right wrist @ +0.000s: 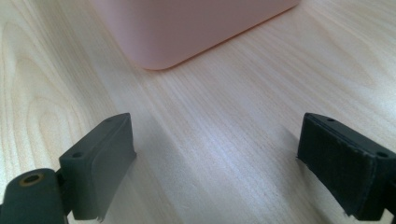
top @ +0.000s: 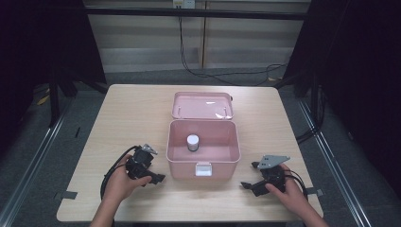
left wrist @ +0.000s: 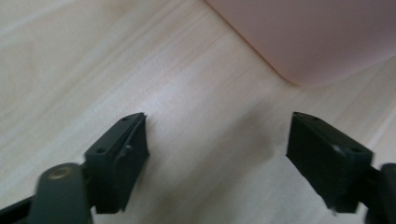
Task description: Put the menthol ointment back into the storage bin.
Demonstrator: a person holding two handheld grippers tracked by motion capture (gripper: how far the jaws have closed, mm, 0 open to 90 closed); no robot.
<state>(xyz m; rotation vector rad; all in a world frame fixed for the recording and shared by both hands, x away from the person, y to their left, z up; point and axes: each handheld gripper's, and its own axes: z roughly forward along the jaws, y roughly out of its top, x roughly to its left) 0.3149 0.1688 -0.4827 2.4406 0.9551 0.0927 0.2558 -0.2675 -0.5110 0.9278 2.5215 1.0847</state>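
Open pink box between two idle grippers

The wooden worktop carries a pink box, its lid laid back, a small grey-white cylinder upright inside. Flanking it, the left hand-held gripper and right hand-held gripper are released, jaws spread and holding nothing

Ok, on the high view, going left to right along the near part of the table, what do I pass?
Left gripper → pink box with a white latch on its front → right gripper.
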